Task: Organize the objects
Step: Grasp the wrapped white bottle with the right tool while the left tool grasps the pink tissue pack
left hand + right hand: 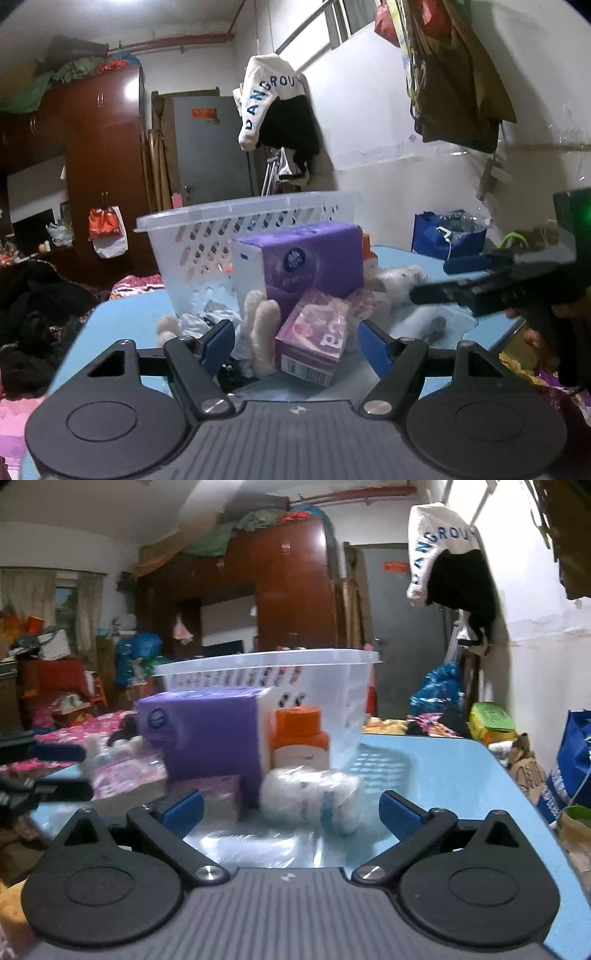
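1. The left gripper, black with blue pads, hangs with its jaws spread wide and nothing pinched between them; a small purple-and-pink tissue pack and a cream plush toy lie just ahead in the gap.
2. The right gripper likewise stands released, its jaws apart, facing a clear plastic bag of white rolls on the surface.
3. All of these rest on a pale blue tabletop.
4. Behind them stand a large purple tissue box and an orange-capped bottle, close against a white slotted plastic basket.
5. A flat clear plastic sheet lies nearest the right gripper.
6. Beyond the table: a dark red-brown wardrobe piled with cloth, a grey door, a white lettered garment hanging, and a blue bag by the wall.
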Available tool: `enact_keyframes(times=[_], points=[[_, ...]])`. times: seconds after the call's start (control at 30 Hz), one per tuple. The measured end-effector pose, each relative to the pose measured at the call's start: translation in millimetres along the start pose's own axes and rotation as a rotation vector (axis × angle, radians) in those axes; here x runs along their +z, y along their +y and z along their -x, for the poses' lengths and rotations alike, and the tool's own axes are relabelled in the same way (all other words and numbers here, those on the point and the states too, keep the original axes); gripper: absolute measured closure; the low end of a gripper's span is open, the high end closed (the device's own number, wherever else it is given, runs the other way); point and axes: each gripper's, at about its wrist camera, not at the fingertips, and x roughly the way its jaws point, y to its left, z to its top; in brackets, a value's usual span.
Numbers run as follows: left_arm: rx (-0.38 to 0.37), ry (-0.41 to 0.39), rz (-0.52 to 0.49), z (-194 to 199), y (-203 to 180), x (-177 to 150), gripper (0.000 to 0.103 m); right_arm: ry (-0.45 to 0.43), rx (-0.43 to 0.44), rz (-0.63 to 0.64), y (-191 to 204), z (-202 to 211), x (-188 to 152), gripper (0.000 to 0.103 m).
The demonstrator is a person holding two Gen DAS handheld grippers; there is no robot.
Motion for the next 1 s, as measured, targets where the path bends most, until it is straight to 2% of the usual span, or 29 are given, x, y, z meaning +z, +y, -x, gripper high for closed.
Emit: enact_keyframes(times=[0.07, 0.2, 0.33, 0.43, 0.5, 0.57, 0.63, 0.67, 0.77, 1.0], points=[[0.003, 0.010, -0.004, -5.2, -3.0, -2.8, 0.026, 0.024, -0.010, -0.010, -2.1, -7.9, 3.1, 0.003], [0.034, 0.026, -0.030, -12.0, -9.4, -7.6, 0.026, 0.076, -0.022, -0.057, -9.1, -21.1, 4.9, 0.016], [0.045, 0.022, -0.047, -14.0, -14.2, -8.5, 0.028, 0.098, -0.026, -0.049, -8.3, -23.4, 4.9, 0.017], [0.054, 0.027, -0.076, -16.0, -20.1, -9.7, 0.039, 0.117, -0.016, -0.035, -5.9, -25.1, 6.2, 0.017], [0.052, 0.034, -0.090, -17.8, -23.8, -10.5, 0.051, 0.118, -0.009, -0.030, -5.0, -24.4, 6.6, 0.017], [0.058, 0.031, -0.091, -18.9, -25.5, -11.4, 0.052, 0.120, -0.004, -0.027, -4.8, -22.9, 5.8, 0.018], [0.060, 0.024, -0.086, -17.8, -25.0, -12.0, 0.052, 0.128, -0.002, -0.014, -3.6, -23.8, 5.5, 0.027], [0.059, 0.023, -0.083, -17.3, -24.8, -12.1, 0.053, 0.130, -0.006, -0.005, -2.2, -23.7, 5.1, 0.028], [0.055, 0.002, -0.081, -13.2, -25.6, -12.1, 0.053, 0.118, -0.002, 0.018, 0.7, -20.2, 3.5, 0.028], [0.036, -0.053, -0.075, -0.2, -26.0, -9.8, 0.053, 0.008, 0.001, 0.025, -0.7, -3.7, -0.3, 0.028]])
